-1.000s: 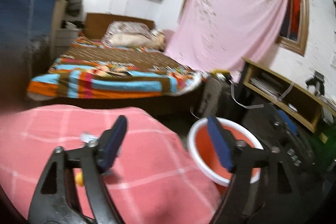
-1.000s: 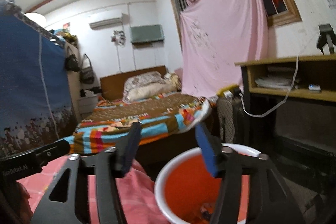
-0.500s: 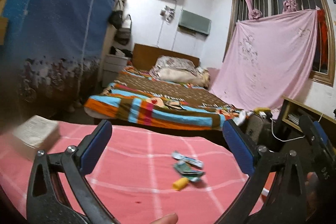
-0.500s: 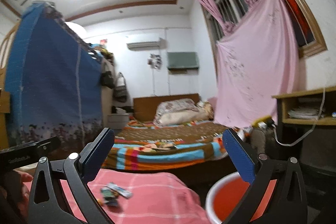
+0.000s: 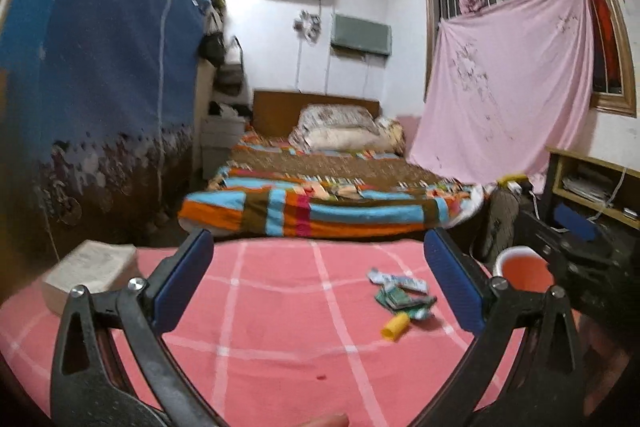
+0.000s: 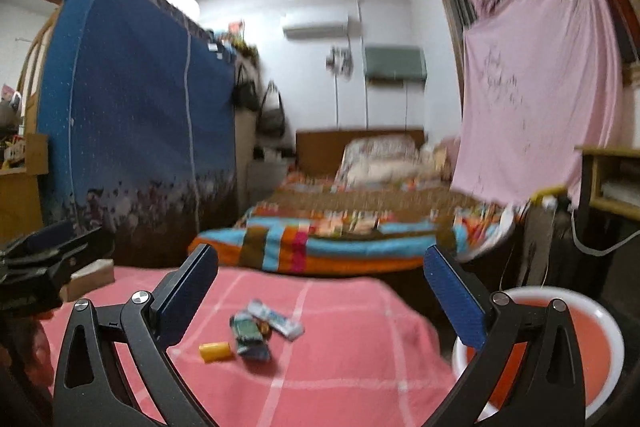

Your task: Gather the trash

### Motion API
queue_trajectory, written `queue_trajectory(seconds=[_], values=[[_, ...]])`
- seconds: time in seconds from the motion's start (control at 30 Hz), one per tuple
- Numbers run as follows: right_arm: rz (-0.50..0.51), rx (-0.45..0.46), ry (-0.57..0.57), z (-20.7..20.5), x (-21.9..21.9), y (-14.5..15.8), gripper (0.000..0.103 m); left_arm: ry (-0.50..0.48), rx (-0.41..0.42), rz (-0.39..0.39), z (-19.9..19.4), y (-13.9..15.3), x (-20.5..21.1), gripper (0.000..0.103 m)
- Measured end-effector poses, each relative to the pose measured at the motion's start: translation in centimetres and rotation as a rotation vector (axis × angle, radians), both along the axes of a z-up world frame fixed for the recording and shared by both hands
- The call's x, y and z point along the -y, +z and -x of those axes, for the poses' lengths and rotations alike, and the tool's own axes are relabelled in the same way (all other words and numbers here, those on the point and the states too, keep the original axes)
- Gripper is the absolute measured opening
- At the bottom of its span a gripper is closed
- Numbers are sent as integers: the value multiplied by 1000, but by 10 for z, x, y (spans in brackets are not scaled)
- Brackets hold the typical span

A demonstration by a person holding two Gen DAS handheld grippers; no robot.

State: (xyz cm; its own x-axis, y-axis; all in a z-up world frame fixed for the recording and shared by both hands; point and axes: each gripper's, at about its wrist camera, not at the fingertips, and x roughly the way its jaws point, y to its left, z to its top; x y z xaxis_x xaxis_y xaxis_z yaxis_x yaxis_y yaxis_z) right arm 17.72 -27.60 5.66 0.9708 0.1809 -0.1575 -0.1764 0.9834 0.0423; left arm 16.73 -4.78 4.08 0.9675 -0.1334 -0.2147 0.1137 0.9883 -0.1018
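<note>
Below my jaws spreads a table under a pink checked cloth (image 5: 280, 307). On it, toward my two o'clock in the left view, lies a small heap of wrappers (image 5: 402, 293), a blue-and-white one touching crumpled green ones. A yellow cap (image 5: 395, 325) lies on its side just beside them, toward five o'clock of the heap. At my ten o'clock, near the far left edge, a thick book (image 5: 90, 273) lies flat on the cloth, well apart from the litter.

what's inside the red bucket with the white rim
The red bucket with the white rim shows only bare red inner wall; the right gripper covers part, and its bottom is out of sight.
</note>
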Motion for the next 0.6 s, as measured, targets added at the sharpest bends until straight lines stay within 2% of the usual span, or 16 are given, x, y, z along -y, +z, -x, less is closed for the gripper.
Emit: queue_trajectory(seconds=[0.07, 0.23, 0.3, 0.37, 0.4, 0.47, 0.6], values=[[-3, -38, 18, -6, 1, -2, 101, -29, -57, 1, -8, -6, 2, 88], [23, -176, 74, -28, -7, -14, 75, -100, -222, 6, -33, -20, 6, 81], [28, -239, 100, -34, -11, -21, 66, -131, -274, 9, -40, -25, 9, 75], [24, -280, 105, -39, -12, -25, 61, -172, -331, 11, -46, -31, 13, 65], [18, -298, 111, -42, -11, -27, 54, -190, -354, 11, -49, -33, 16, 62], [0, -337, 125, -46, -8, -30, 46, -223, -399, 10, -55, -38, 21, 51], [-28, -381, 143, -50, -4, -36, 39, -286, -494, -9, -67, -47, 31, 34]])
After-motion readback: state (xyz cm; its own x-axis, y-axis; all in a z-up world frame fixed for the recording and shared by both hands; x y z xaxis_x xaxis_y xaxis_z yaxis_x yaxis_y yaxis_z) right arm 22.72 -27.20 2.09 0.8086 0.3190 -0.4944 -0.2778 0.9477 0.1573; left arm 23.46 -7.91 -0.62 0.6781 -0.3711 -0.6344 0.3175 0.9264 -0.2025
